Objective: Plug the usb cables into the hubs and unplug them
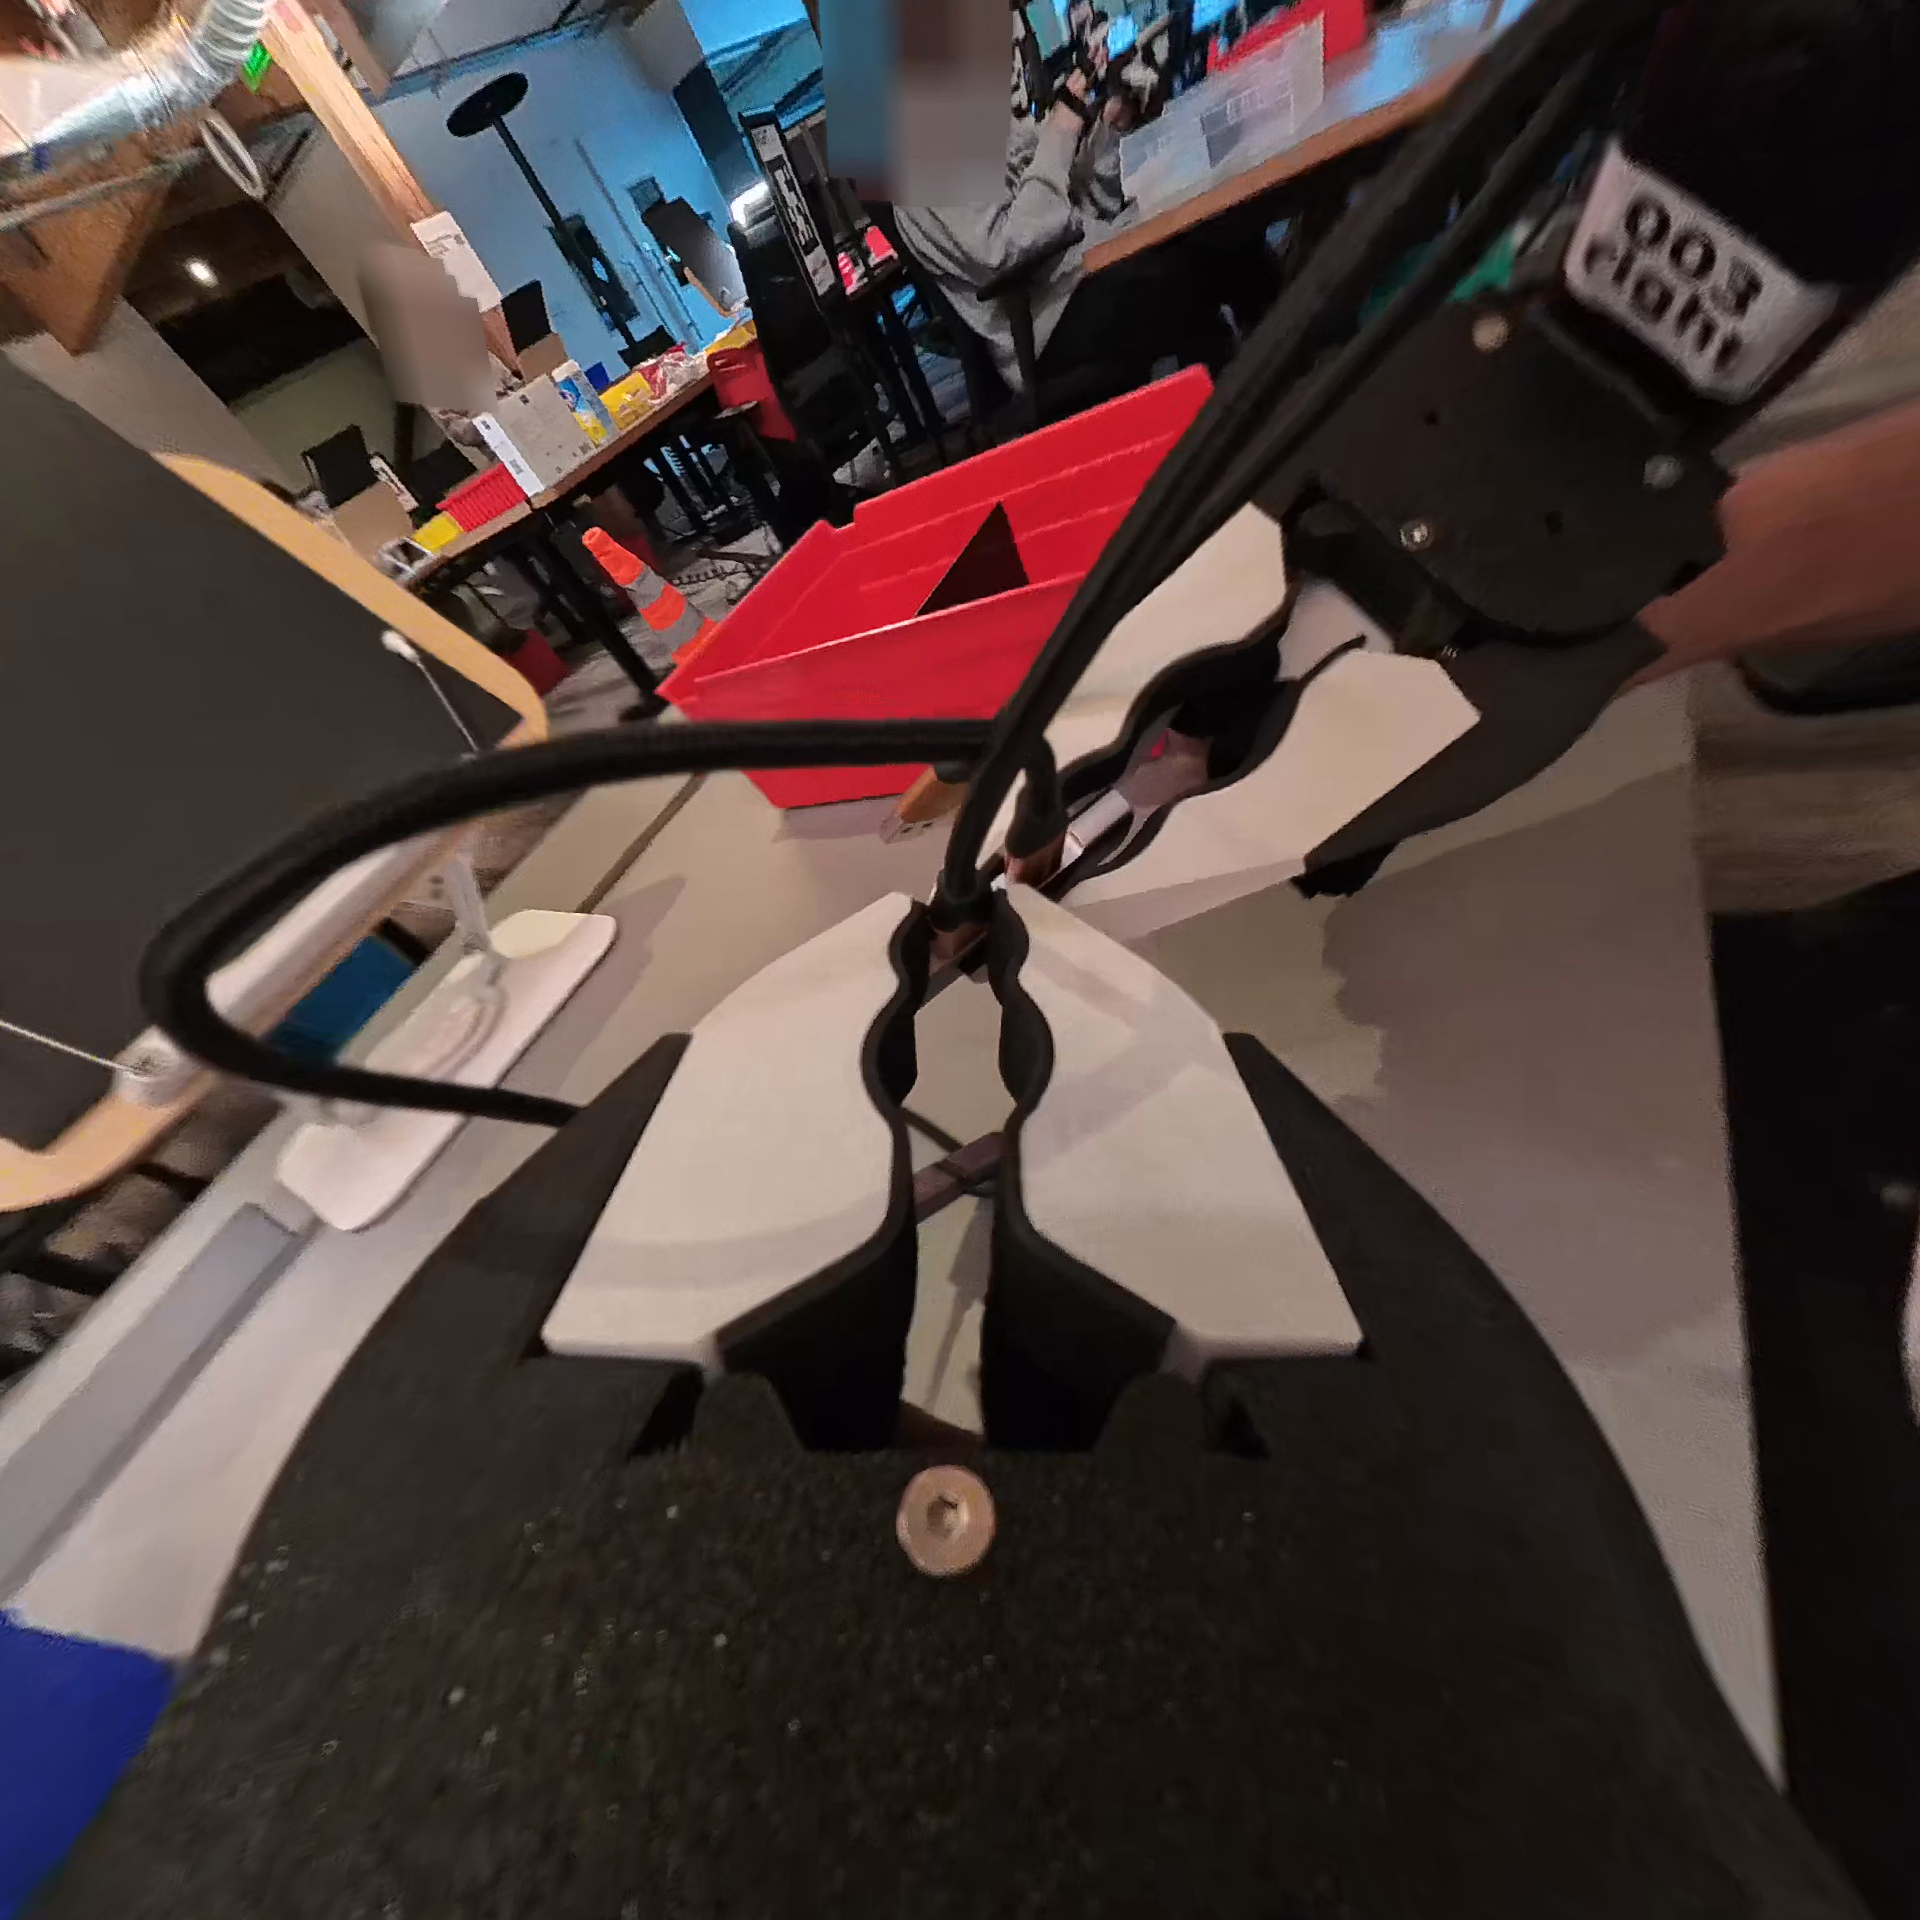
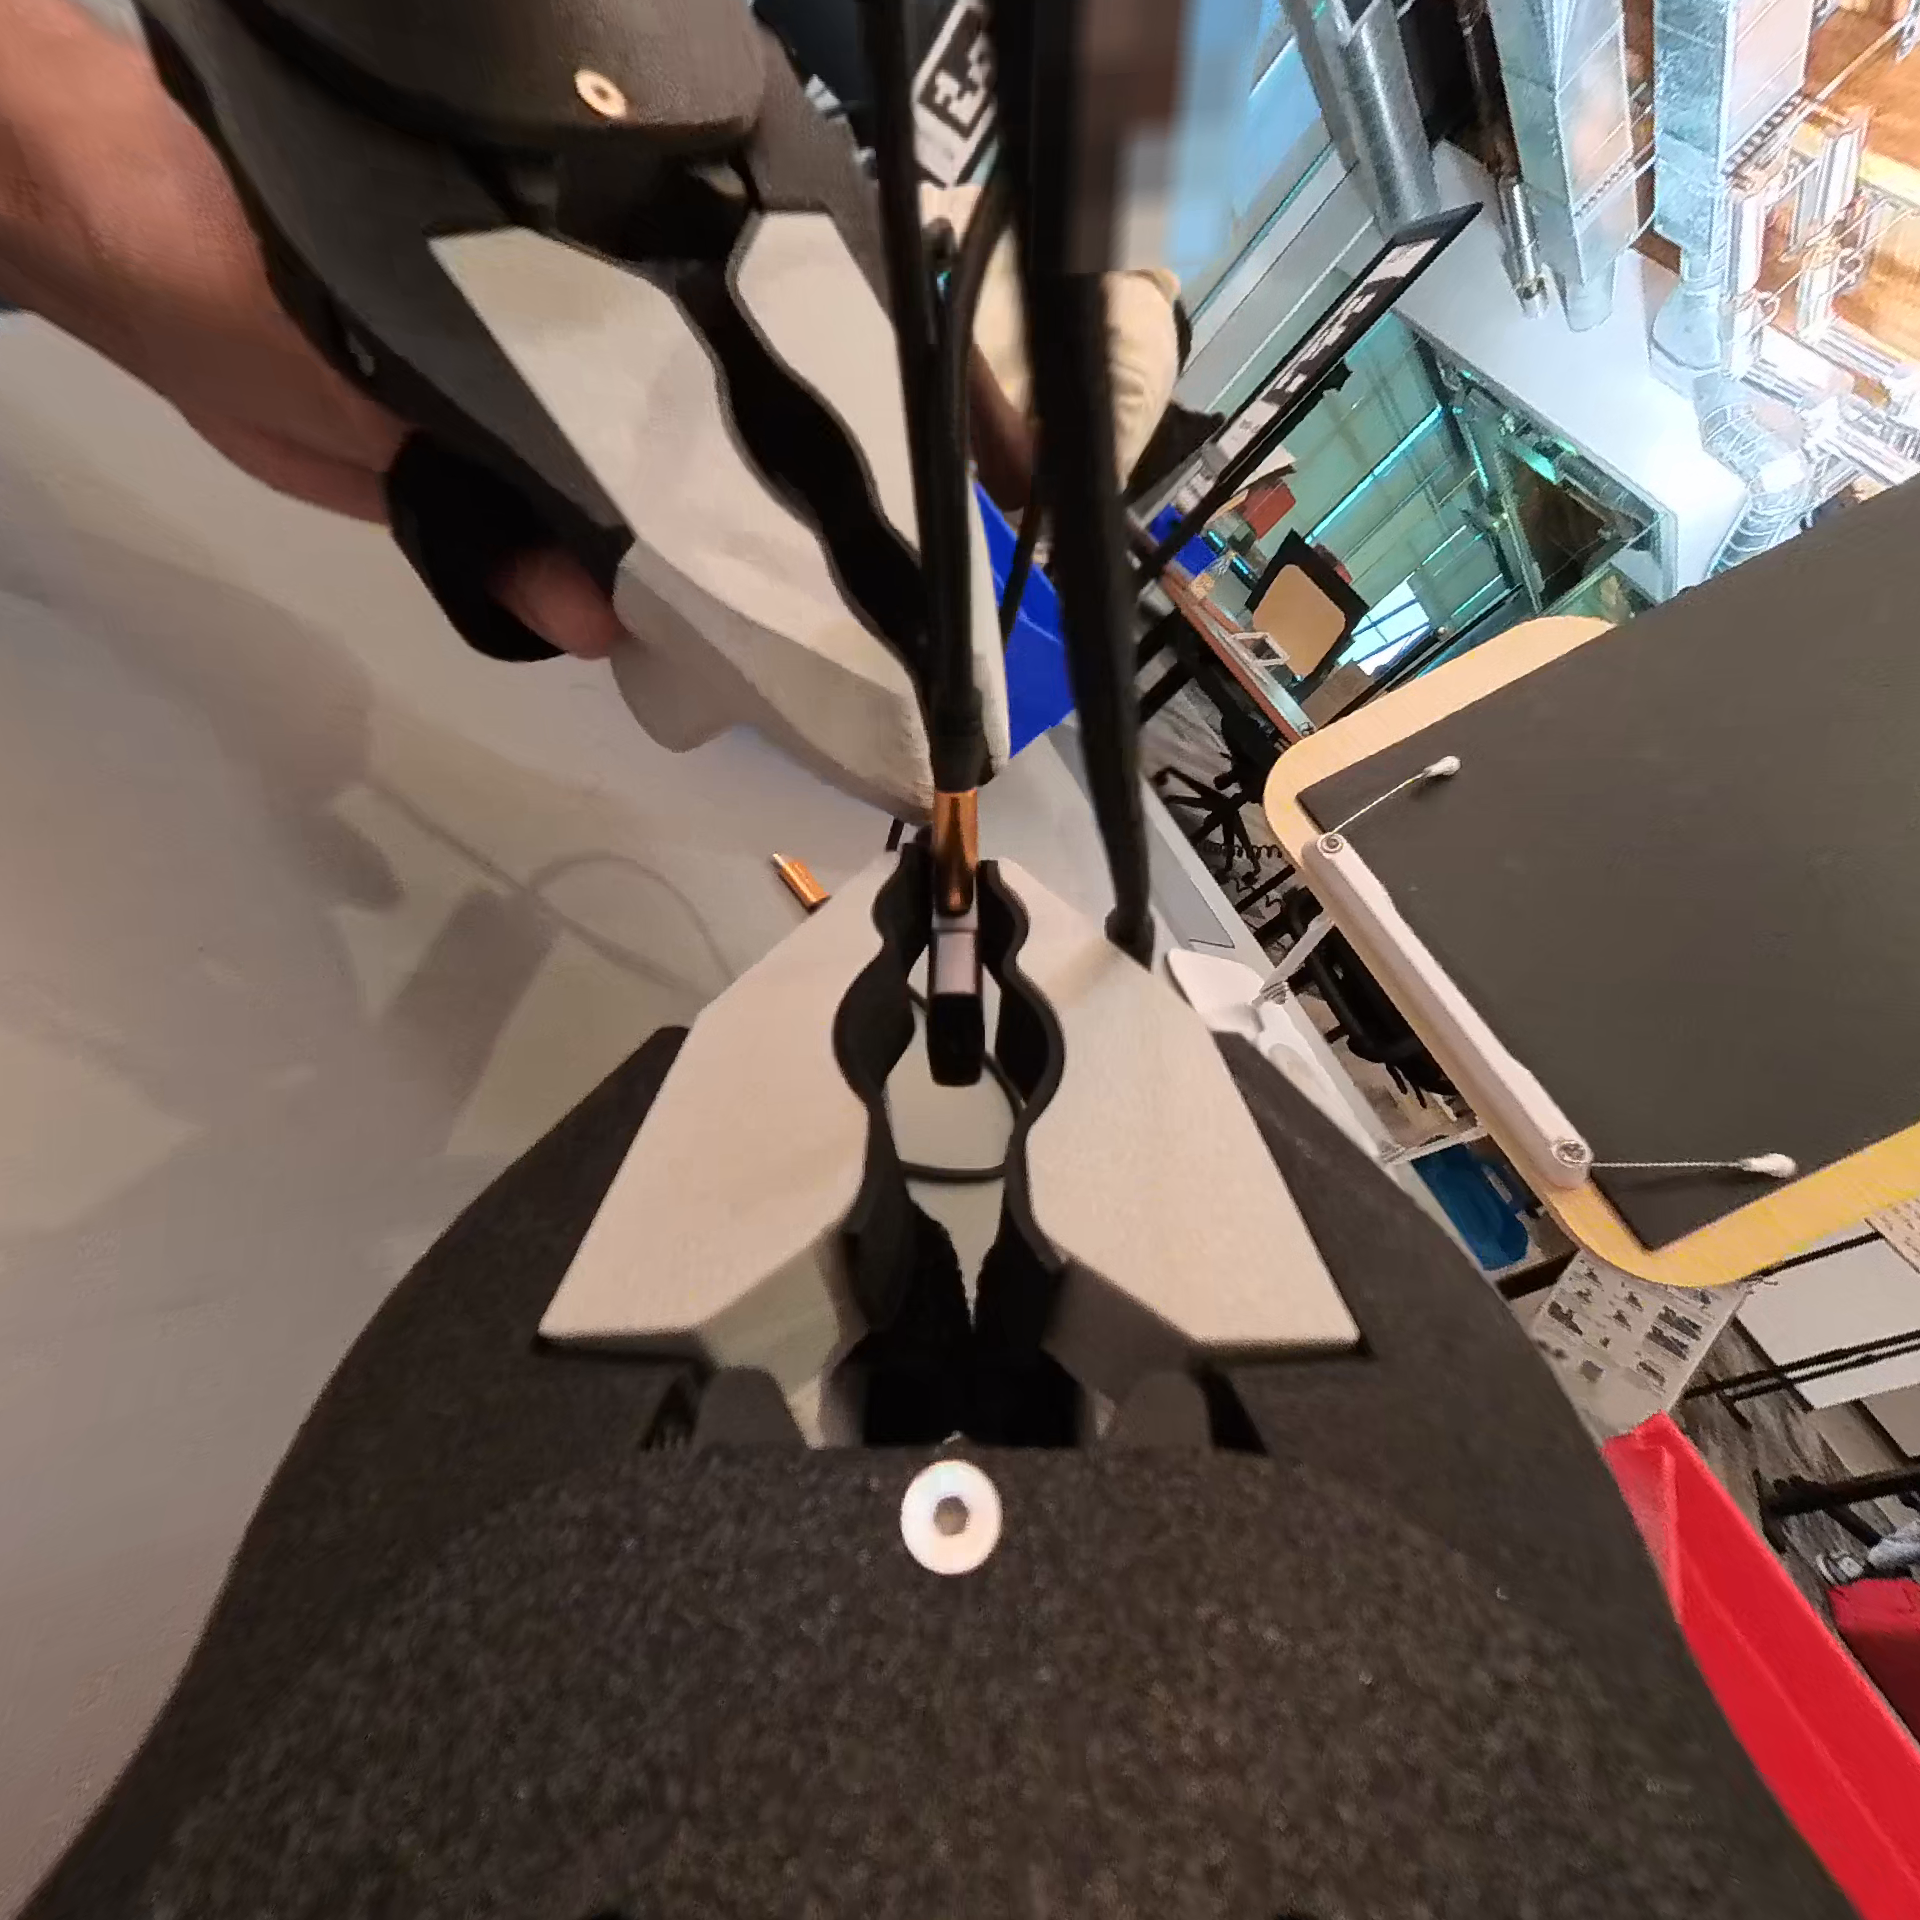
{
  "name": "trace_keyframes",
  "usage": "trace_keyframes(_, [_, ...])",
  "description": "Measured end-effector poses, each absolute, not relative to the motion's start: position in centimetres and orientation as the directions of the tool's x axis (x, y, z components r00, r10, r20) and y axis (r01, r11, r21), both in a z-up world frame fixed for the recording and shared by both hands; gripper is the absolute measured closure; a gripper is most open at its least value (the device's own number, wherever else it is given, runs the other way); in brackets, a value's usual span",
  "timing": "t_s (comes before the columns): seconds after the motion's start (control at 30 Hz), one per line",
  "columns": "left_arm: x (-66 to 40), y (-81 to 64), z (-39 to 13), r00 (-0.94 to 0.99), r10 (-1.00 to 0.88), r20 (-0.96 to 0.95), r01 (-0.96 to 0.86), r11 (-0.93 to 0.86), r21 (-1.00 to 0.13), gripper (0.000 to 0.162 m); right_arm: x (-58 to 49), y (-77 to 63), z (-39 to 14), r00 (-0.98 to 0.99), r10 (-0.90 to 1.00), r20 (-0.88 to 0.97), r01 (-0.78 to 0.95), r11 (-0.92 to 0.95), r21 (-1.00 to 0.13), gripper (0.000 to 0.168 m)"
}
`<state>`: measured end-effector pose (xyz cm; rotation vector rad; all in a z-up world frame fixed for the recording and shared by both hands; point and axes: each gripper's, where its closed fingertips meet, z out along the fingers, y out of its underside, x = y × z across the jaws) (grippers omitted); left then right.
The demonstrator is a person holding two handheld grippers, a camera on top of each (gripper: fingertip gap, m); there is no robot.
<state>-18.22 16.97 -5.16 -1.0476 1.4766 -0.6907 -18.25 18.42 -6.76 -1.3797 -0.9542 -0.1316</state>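
My left tongs (image 1: pixel 956 925) pinch the black cable (image 1: pixel 416 790) just behind its copper collar, so the end stays steady. My right tongs (image 2: pixel 954 914) grip the plug (image 2: pixel 954 966) from the opposite side, tips nearly touching, above the grey table (image 1: pixel 1455 1091) near the red bin (image 1: pixel 883 644).

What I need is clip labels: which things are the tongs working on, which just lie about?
In hand: black braided cable, copper plug, left tongs and right tongs, both shut on it.
Lying about: loose USB plug, red bin, traffic cone, white stand base.
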Motion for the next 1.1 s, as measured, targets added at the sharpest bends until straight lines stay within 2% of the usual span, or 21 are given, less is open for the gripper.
trace_keyframes(0.07, [-18.3, 16.8, -5.4, 0.035, -0.859, -0.511, -0.245, 0.488, -0.837, 0.152, -18.3, 18.4, -7.1, 0.630, 0.449, 0.634, 0.599, 0.238, -0.764, 0.160])
trace_keyframes(0.3, [-18.2, 16.7, -6.1, -0.002, -0.848, -0.530, -0.256, 0.513, -0.820, 0.152, -18.0, 18.7, -7.9, 0.619, 0.458, 0.638, 0.618, 0.217, -0.755, 0.160])
trace_keyframes(0.37, [-18.0, 17.2, -7.0, 0.008, -0.865, -0.502, -0.300, 0.477, -0.826, 0.152, -16.8, 19.5, -9.0, 0.658, 0.472, 0.587, 0.601, 0.141, -0.787, 0.161])
trace_keyframes(0.43, [-18.0, 17.6, -6.5, 0.060, -0.884, -0.464, -0.271, 0.433, -0.860, 0.160, -14.9, 20.2, -9.3, 0.734, 0.477, 0.483, 0.521, 0.060, -0.851, 0.161])
trace_keyframes(0.5, [-18.0, 18.2, -6.4, 0.085, -0.933, -0.349, -0.277, 0.315, -0.908, 0.145, -13.7, 20.4, -8.5, 0.811, 0.510, 0.286, 0.329, 0.006, -0.944, 0.161])
trace_keyframes(0.57, [-17.7, 18.8, -6.7, 0.106, -0.986, -0.126, -0.251, 0.096, -0.963, 0.144, -13.7, 20.0, -6.9, 0.812, 0.581, 0.055, 0.085, -0.026, -0.996, 0.161])
trace_keyframes(0.67, [-17.0, 18.6, -6.5, 0.011, -0.945, 0.327, -0.122, -0.326, -0.937, 0.141, -14.3, 19.6, -5.0, 0.728, 0.645, -0.232, -0.225, -0.095, -0.970, 0.161])
trace_keyframes(0.73, [-16.9, 18.9, -5.2, -0.067, -0.870, 0.489, -0.008, -0.489, -0.872, 0.137, -15.5, 19.4, -4.6, 0.647, 0.675, -0.354, -0.349, -0.150, -0.925, 0.161])
trace_keyframes(0.83, [-17.0, 19.6, -3.8, -0.081, -0.866, 0.493, 0.085, -0.498, -0.863, 0.138, -17.3, 19.2, -4.5, 0.549, 0.699, -0.458, -0.440, -0.225, -0.869, 0.161])
trace_keyframes(0.9, [-17.2, 19.7, -3.3, -0.096, -0.876, 0.472, 0.099, -0.480, -0.872, 0.148, -17.6, 19.1, -4.1, 0.468, 0.711, -0.525, -0.504, -0.273, -0.819, 0.161])
trace_keyframes(1.1, [-17.4, 19.3, -3.1, -0.209, -0.818, 0.537, 0.083, -0.562, -0.823, 0.152, -19.5, 18.9, -5.4, 0.464, 0.713, -0.526, -0.446, -0.325, -0.834, 0.161])
